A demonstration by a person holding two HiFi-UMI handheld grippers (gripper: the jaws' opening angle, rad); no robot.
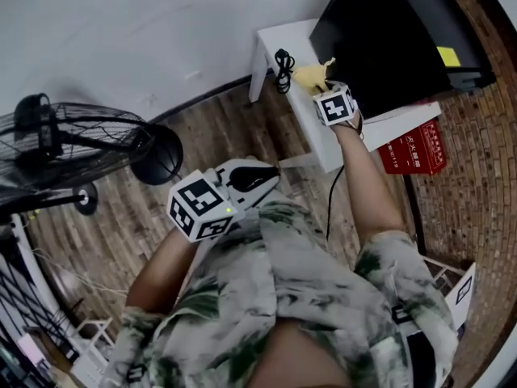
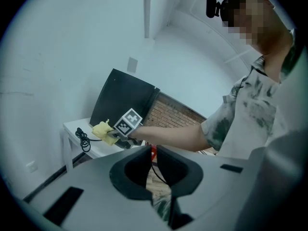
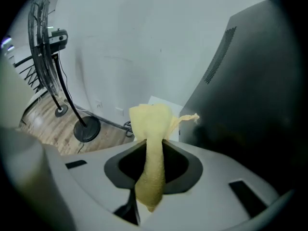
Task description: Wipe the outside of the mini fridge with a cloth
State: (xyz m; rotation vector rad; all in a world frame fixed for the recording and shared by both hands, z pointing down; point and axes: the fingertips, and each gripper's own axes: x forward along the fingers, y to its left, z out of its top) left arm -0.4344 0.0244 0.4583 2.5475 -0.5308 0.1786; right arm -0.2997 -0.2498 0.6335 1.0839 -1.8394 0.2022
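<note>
Pinching the yellow cloth (image 3: 151, 129) mid-bunch, your right gripper (image 3: 153, 153) sits beside the mini fridge (image 3: 250, 95) — it looks soft, light, floppy; your left gripper (image 2: 153, 170) is closed, empty.

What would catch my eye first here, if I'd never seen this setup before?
Probably the yellow cloth, pinched in the right hand-held gripper and held close to the side of the black mini fridge, which stands on a white table. After that, the big black standing fan on the floor at the left of the head view.
</note>
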